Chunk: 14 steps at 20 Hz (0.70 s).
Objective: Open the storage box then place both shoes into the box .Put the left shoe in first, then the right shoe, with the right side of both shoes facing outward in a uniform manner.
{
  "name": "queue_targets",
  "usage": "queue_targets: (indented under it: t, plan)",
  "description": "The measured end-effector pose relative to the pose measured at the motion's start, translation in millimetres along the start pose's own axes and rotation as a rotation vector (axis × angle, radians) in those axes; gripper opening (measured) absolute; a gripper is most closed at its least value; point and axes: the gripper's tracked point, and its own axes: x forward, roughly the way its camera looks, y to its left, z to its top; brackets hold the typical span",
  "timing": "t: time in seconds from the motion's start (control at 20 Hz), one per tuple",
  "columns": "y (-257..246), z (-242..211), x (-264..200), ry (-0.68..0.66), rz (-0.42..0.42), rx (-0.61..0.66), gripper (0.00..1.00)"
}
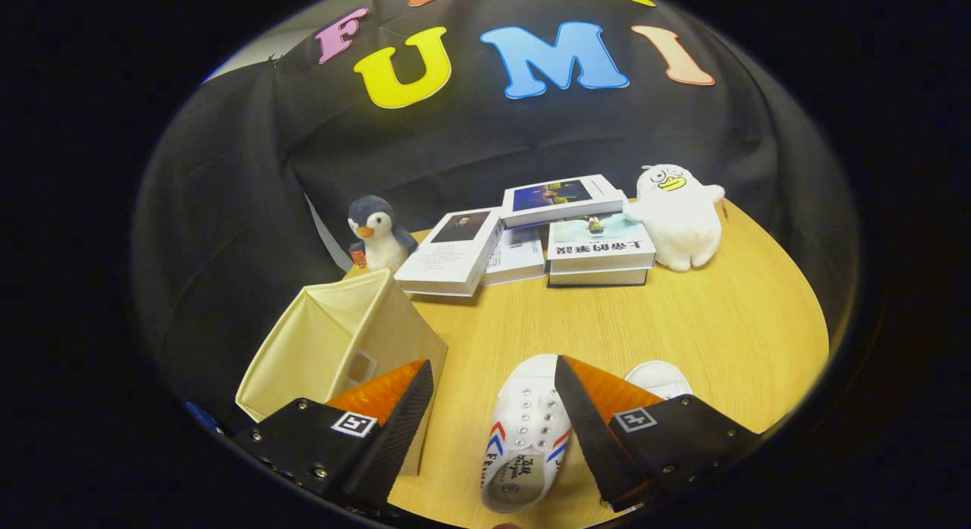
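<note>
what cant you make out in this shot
- Second shoe: mostly hidden behind one gripper finger; left or right unclear.
- Storage box: its near lower corner is covered by the other finger.
- Middle book: largely buried under neighbouring books.

Gripper (493, 373) held above the table, angled downward, its 2 fingers (402, 430) spread wide apart, nothing pinched between them, neither tip touching anything

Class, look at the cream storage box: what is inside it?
The storage box lies open, showing bare fabric walls; no shoe there. Its lower part hides behind the open gripper.
</note>
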Motion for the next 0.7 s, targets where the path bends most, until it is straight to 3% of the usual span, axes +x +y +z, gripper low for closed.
queue_targets:
  t: [0.7]
  plan:
    - [-54.6, -90.0, 36.9, 0.235, -0.067, 0.017, 0.98]
